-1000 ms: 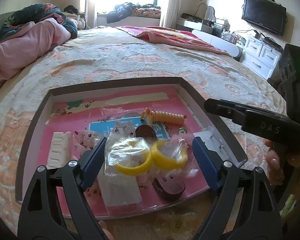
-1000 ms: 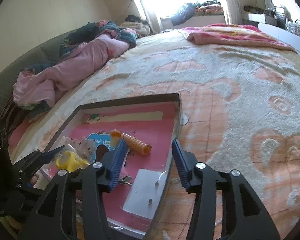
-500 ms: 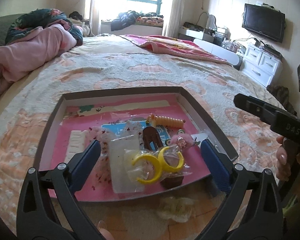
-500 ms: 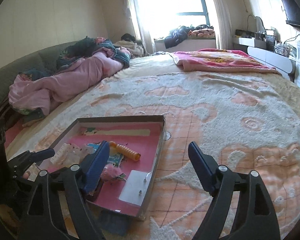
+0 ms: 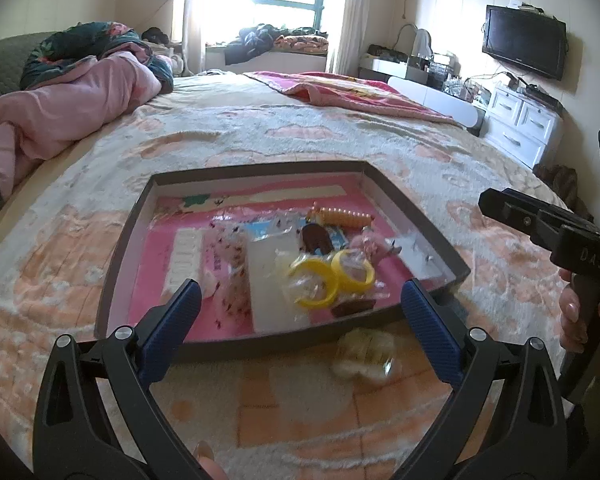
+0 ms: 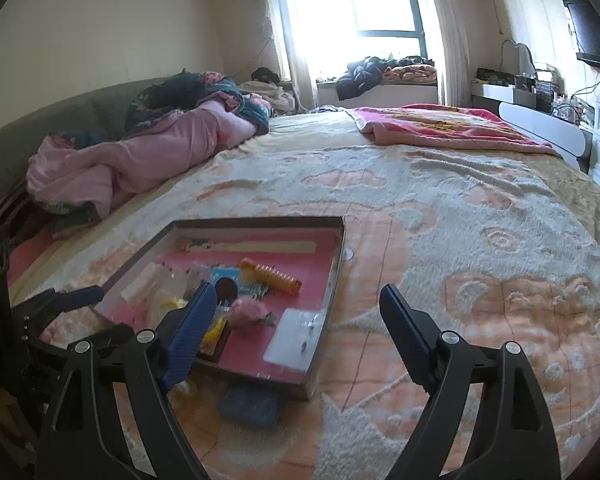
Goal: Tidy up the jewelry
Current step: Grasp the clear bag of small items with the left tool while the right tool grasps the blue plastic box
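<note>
Both grippers' spread jaws hover short of the tray (image 5: 112,276).

Left claw (image 5: 300,312) and right claw (image 6: 296,320) both hang spread wide, holding nothing.

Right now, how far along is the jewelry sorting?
Done: most pieces lie loose in the tray, among them yellow hoops and an orange clip.
In hand: nothing; left gripper and right gripper have open, empty jaws.
Left: a pale bag lies on the blanket in front of the tray.
</note>
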A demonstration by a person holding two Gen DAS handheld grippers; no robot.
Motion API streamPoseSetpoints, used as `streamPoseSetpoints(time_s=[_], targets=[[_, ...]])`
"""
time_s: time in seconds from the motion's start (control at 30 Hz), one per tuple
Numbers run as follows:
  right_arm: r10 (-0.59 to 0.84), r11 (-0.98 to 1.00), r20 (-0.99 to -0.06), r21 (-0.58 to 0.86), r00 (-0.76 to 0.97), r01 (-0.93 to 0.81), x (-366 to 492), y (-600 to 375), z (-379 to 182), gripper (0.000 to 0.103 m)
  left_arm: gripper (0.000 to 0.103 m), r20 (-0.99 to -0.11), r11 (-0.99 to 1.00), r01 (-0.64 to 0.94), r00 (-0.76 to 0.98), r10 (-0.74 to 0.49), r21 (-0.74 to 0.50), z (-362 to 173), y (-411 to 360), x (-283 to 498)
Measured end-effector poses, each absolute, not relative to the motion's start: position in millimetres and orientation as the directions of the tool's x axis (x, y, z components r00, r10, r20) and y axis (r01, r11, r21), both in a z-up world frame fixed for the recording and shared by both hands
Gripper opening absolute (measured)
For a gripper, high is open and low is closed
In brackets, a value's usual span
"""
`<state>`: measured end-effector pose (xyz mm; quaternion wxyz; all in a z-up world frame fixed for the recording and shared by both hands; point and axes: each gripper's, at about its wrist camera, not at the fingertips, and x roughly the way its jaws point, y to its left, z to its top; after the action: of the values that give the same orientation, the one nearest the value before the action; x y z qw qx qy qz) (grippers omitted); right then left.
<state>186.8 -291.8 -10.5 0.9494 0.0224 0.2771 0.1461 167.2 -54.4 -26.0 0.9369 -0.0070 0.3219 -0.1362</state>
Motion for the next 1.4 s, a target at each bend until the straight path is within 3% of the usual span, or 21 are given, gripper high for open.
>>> streamPoseSetpoints(time_s=[0.47,0.9,1.03,1.1,1.13,1.2,1.23,1.4], targets=[[0.311,0.945,-0.653,0.139,0.690,-0.295,168,-276,-55,0.081,0.091,-0.650,0.935,0.350,0.698,-0.302,-0.059,-51,-62,152],[0.411,0.907,-0.723,0.260,0.556,-0.332,186,-270,-84,0.064,0.088,-0.701,0.917,0.396,0.643,-0.310,-0.042,-73,-79,162],[0.446,0.891,-0.720,0.298,0.532,-0.343,187,-271,-86,0.053,0.078,-0.713,0.915,0.402,0.629,-0.310,-0.042,-77,-86,163],[0.449,0.889,-0.721,0.304,0.528,-0.341,187,-271,-86,0.050,0.066,-0.717,0.915,0.400,0.623,-0.312,-0.050,-78,-87,164],[0.449,0.889,-0.722,0.303,0.527,-0.343,186,-272,-85,0.050,0.056,-0.720,0.912,0.405,0.617,-0.318,-0.056,-79,-87,164],[0.452,0.887,-0.718,0.304,0.529,-0.346,184,-273,-83,0.049,0.048,-0.718,0.909,0.412,0.614,-0.328,-0.063,-79,-88,164],[0.456,0.886,-0.716,0.309,0.529,-0.346,183,-274,-82,0.049,0.037,-0.716,0.905,0.421,0.611,-0.338,-0.069,-78,-88,163],[0.468,0.881,-0.693,0.319,0.548,-0.349,177,-278,-72,0.049,0.036,-0.716,0.901,0.425,0.604,-0.349,-0.080,-77,-88,160]])
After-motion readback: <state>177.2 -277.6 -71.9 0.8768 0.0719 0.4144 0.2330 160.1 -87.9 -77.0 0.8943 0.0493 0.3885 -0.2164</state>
